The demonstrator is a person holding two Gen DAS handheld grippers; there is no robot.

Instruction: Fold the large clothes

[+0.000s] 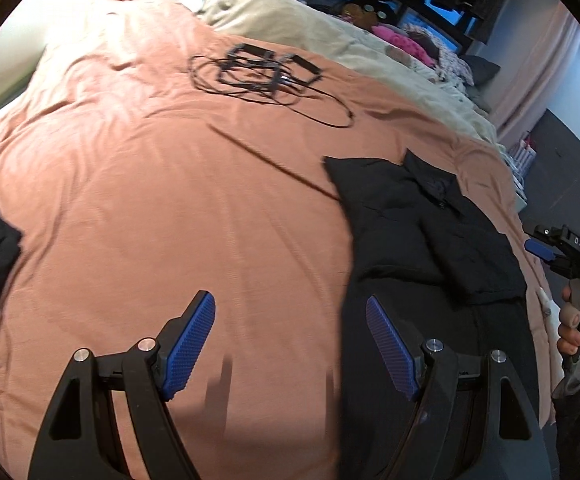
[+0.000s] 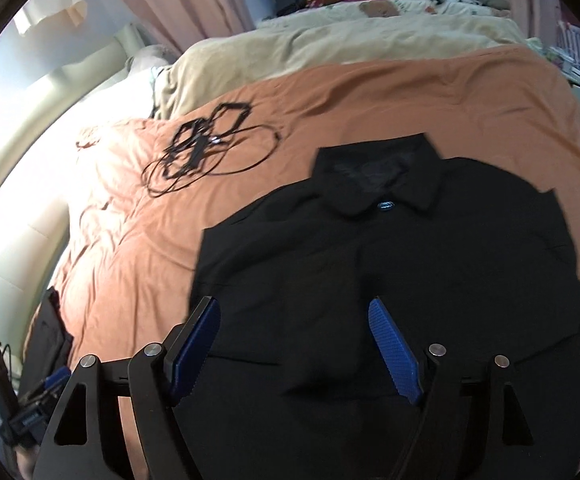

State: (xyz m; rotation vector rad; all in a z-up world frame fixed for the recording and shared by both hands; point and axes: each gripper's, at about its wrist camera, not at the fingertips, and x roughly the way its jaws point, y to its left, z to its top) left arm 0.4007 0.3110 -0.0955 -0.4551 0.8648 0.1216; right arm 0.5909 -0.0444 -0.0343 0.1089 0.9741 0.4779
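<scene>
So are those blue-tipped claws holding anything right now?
No. The left gripper and right gripper are both open, hovering over the black collared shirt on the orange bedsheet.

The shirt [image 2: 409,264] is matt black woven cloth, smooth, with a glossy button at the collar. The sheet [image 1: 170,208] is soft rust-coloured cloth, finely creased. Both grippers' fingers [image 1: 190,340] carry blue pads with a rough knurled texture on matt black plastic, with shiny metal pins. The cable [image 1: 258,76] looks like black rubbery plastic.
</scene>
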